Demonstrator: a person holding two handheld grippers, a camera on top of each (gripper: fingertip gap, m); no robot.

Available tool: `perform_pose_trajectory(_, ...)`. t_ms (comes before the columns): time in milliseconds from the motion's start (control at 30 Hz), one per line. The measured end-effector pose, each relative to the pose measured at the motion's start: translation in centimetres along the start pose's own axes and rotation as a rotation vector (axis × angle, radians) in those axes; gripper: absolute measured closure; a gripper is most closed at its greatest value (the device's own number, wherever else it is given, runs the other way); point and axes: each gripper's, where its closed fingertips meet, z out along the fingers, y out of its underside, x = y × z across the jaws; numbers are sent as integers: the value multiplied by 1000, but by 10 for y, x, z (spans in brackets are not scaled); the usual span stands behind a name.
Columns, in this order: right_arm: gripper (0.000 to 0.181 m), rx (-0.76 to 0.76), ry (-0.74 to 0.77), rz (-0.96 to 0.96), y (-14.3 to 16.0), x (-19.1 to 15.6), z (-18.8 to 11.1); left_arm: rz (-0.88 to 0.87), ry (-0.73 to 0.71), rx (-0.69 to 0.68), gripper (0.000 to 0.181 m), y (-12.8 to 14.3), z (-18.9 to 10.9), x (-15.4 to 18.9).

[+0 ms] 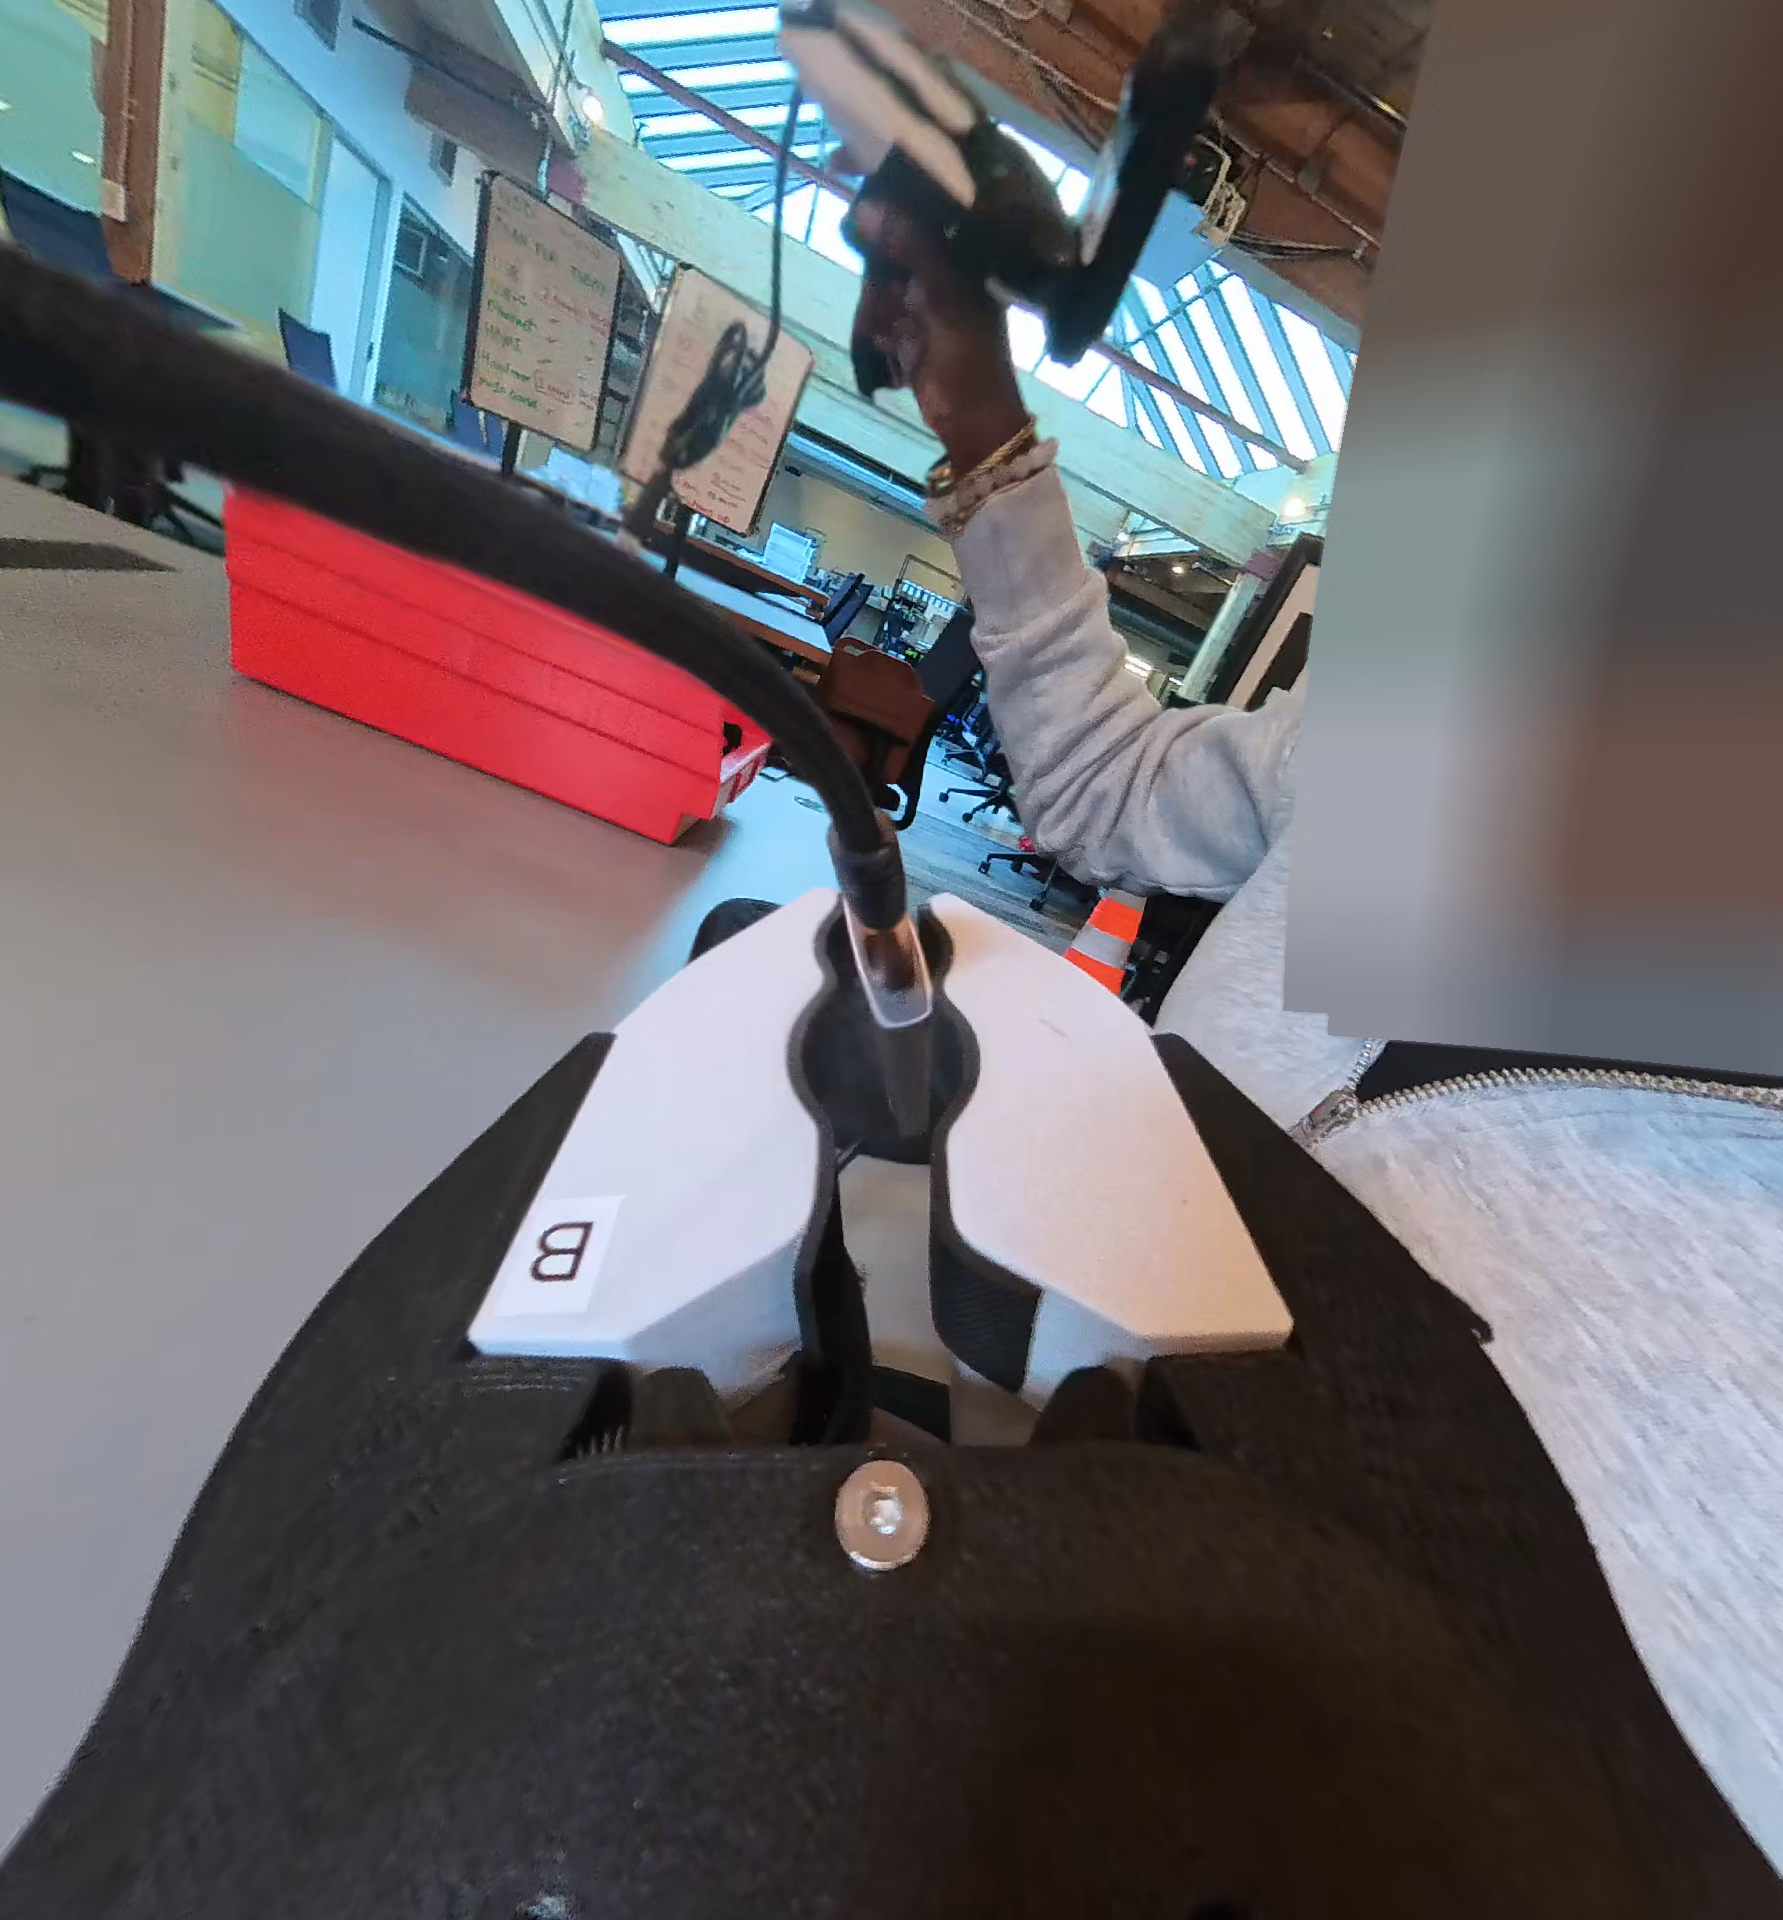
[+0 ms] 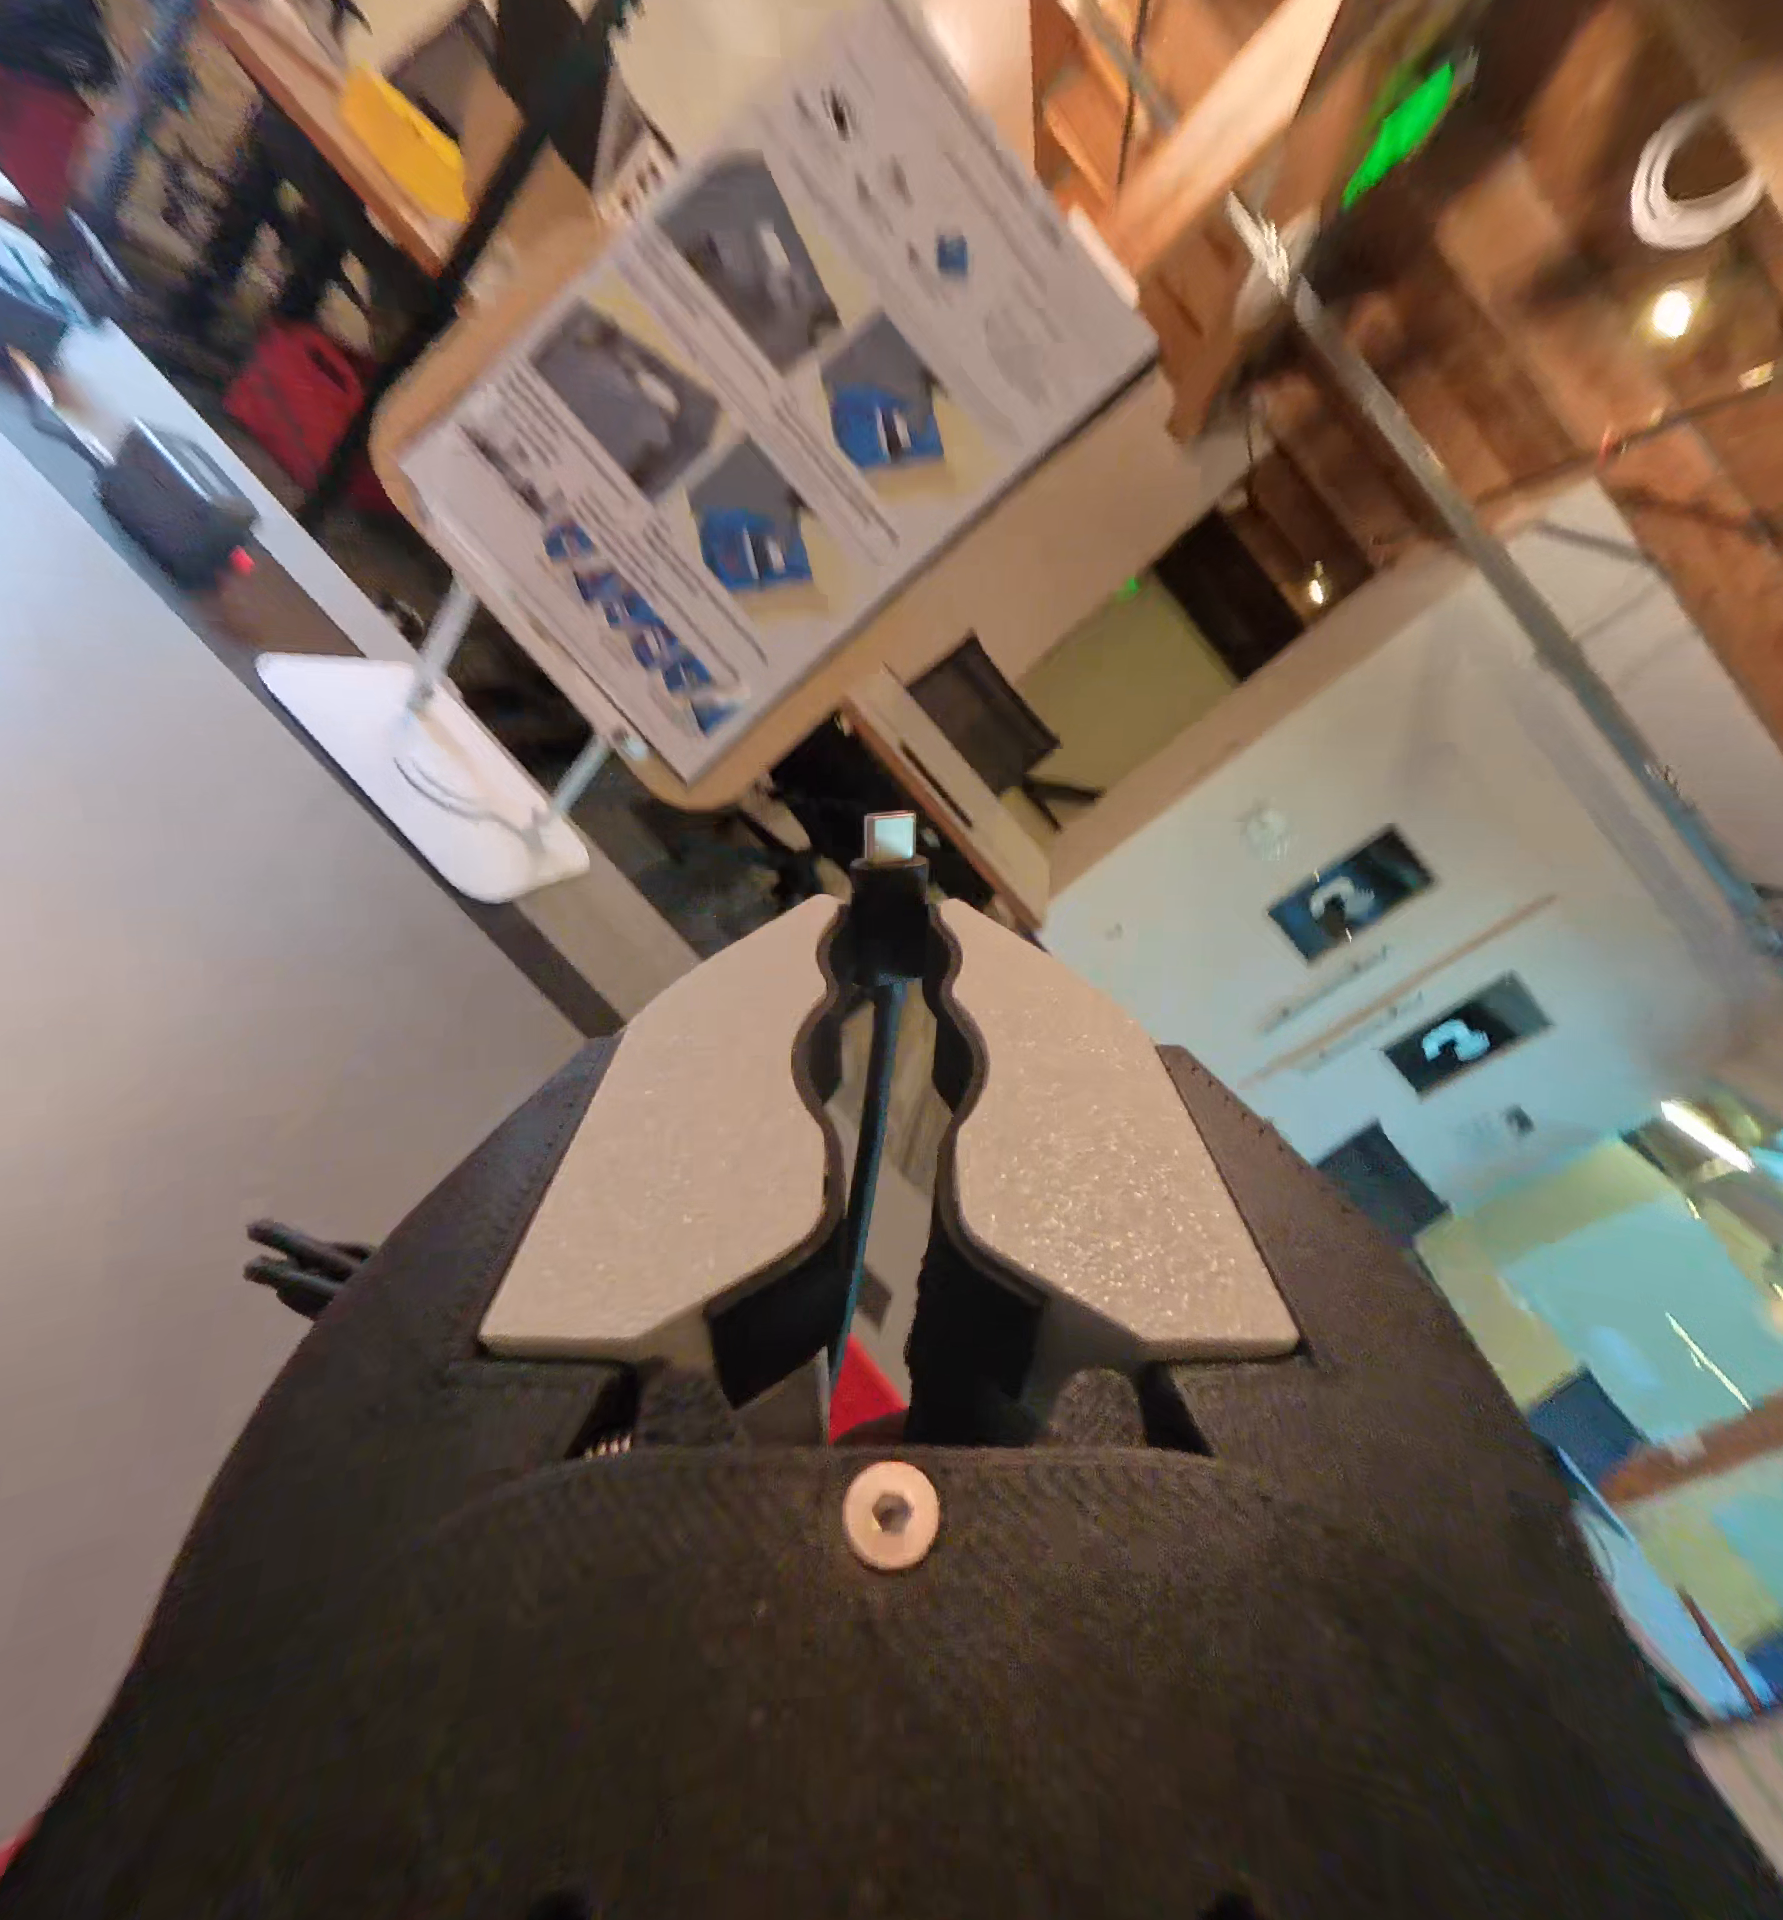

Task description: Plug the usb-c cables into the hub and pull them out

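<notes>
My left gripper [image 1: 882, 930] is shut on the thin grey metal hub [image 1: 899, 1003], held edge-on between the white fingers [image 1: 700, 1122]. The hub's thick black cable [image 1: 430, 488] arcs up and away to the left. My right gripper [image 2: 887, 920] is shut on the black plug of a usb-c cable [image 2: 889, 862]. The plug's metal tip points forward in open air, and the cable runs back between the fingers. In the left wrist view the right gripper [image 1: 970, 135] is raised high in a hand, apart from the hub. Its thin cable hangs down in a bundled coil [image 1: 721, 400].
A red bin [image 1: 471, 665] sits on the grey table [image 1: 191, 935] ahead and to the left. A person's grey sleeve [image 1: 1105, 727] and jacket fill the right side. In the right wrist view a poster board [image 2: 762, 416] on a white base [image 2: 419, 769] stands at the table edge. Tip to tip, the grippers are about 40 centimeters apart.
</notes>
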Motion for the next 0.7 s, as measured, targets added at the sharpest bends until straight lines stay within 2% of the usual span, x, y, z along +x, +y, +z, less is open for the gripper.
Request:
perform_pose_trajectory(133, 169, -162, 90, -1, 59, 15, -14, 54, 19, -23, 172, 4, 2, 7)
perform_pose_trajectory(300, 169, -271, 83, 26, 133, -10, -19, 25, 25, -22, 172, 3, 2, 5)
perform_pose_trajectory(433, 169, -462, -72, 106, 209, -58, -22, 33, 24, -16, 172, 2, 1, 5)
perform_pose_trajectory(500, 168, -560, -202, 141, 240, -87, -28, 26, 25, -24, 172, 3, 2, 4)
perform_pose_trajectory(567, 167, -656, -326, 193, 263, -113, -35, 19, 26, -26, 172, 4, 2, 4)
perform_pose_trajectory(633, 164, -735, -388, 232, 276, -126, -39, 19, 26, -24, 172, 3, 2, 4)
perform_pose_trajectory(700, 147, -776, -414, 278, 281, -130, -40, 22, 23, -25, 172, 3, 2, 4)
